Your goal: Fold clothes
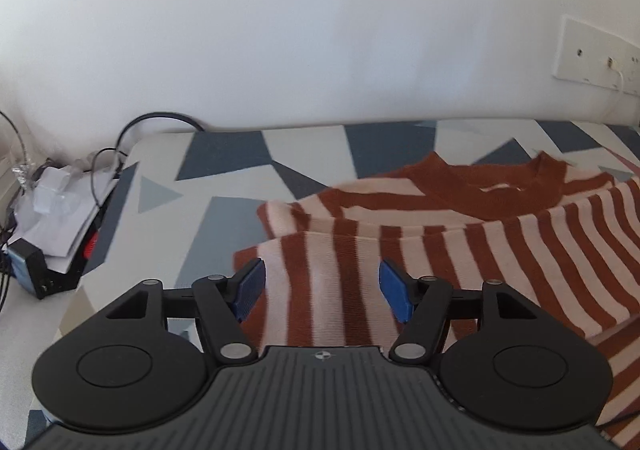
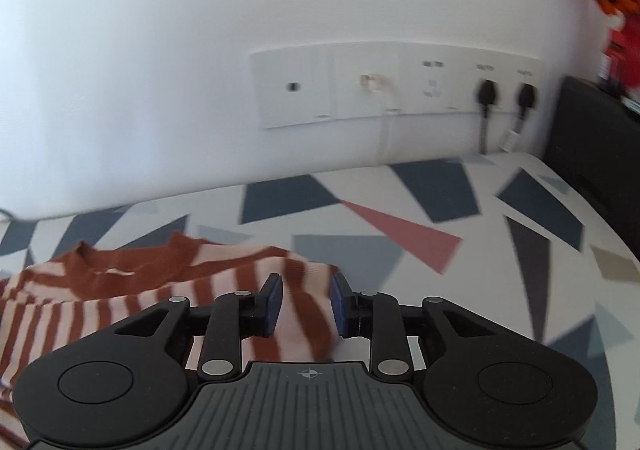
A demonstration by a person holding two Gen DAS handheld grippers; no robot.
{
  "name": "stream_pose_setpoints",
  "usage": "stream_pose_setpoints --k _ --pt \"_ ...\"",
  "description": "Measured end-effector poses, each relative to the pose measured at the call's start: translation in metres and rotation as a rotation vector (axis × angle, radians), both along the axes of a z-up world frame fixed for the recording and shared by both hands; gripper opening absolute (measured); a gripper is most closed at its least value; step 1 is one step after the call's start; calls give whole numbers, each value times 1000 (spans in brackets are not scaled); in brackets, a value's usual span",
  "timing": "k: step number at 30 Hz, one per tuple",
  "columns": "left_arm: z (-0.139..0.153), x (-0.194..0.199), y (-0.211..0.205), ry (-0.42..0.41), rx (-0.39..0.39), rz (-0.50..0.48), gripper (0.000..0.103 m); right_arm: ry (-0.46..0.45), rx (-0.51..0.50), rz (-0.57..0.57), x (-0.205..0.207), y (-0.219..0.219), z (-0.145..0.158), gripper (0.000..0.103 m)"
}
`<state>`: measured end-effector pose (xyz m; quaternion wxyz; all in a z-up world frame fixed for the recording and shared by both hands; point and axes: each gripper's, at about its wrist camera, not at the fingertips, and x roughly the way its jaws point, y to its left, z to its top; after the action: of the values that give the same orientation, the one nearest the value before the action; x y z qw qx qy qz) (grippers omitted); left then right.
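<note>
A: Sweater status?
B: Striped sweater (image 1: 460,250) is lying folded on the patterned bench (image 1: 224,178), collar toward the wall.
A: Left tongs (image 1: 322,284)?
B: Standing wide, straddling the sweater's left edge, pads clear of it.
A: Right tongs (image 2: 307,304)?
B: Narrow gap, sweater's right corner sitting between them, not pinched.
</note>
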<state>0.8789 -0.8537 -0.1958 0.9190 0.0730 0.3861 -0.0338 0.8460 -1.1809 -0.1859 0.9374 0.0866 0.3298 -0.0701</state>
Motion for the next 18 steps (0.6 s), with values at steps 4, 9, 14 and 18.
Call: stream_pose_setpoints --k 4,9,14,18 --pt "-13 3 -3 32 43 5 73 100 44 77 32 7 -14 25" --pt "-13 19 6 86 35 35 92 121 17 -33 63 -14 -28 20" --pt "9 9 26 102 -98 114 76 101 48 -91 49 -30 -9 34" --pt "31 -26 22 51 -143 19 78 54 57 31 0 -18 5 51"
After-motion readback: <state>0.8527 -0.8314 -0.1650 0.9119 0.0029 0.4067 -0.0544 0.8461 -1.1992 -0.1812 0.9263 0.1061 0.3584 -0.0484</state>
